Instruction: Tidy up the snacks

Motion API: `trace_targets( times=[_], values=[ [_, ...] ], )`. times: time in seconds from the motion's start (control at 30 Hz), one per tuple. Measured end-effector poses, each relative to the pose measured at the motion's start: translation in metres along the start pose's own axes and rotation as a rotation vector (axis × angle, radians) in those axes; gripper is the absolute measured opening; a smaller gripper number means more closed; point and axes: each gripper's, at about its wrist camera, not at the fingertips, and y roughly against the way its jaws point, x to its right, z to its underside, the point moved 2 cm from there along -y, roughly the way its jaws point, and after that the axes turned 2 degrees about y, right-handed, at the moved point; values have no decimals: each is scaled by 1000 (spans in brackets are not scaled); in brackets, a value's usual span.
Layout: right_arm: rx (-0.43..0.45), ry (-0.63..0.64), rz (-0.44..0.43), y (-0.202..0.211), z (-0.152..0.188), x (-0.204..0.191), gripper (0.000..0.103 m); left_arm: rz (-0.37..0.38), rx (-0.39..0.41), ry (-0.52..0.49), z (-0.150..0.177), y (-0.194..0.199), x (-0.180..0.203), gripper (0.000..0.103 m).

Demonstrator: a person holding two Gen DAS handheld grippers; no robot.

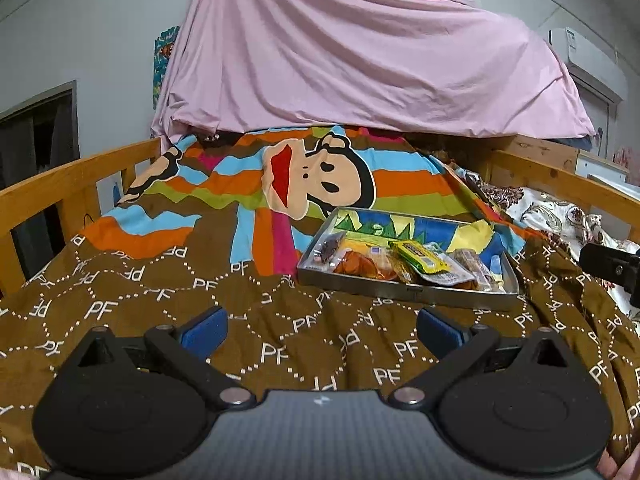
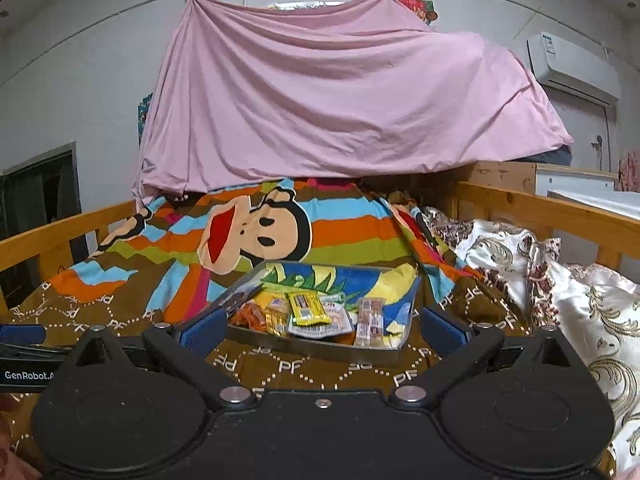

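Observation:
A shallow metal tray with a colourful printed bottom lies on the brown bedspread, ahead and to the right in the left wrist view, and straight ahead in the right wrist view. It holds several wrapped snacks: a yellow bar, an orange packet, a dark packet and a brown-and-white bar. My left gripper is open and empty, short of the tray. My right gripper is open and empty, its fingers either side of the tray's near edge.
Wooden bed rails run along the left and right. A striped monkey blanket lies behind the tray. A pink sheet hangs at the back. A floral quilt is bunched at the right.

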Motion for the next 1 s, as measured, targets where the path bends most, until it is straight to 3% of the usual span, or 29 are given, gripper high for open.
trace_targets(
  times=[0.47, 1.0],
  values=[
    [-125, 3, 12, -9, 21, -6, 102, -22, -72, -11, 12, -8, 0, 103],
    [-159, 13, 11, -15, 24, -7, 102, -35, -93, -52, 16, -10, 7, 103]
  ],
)
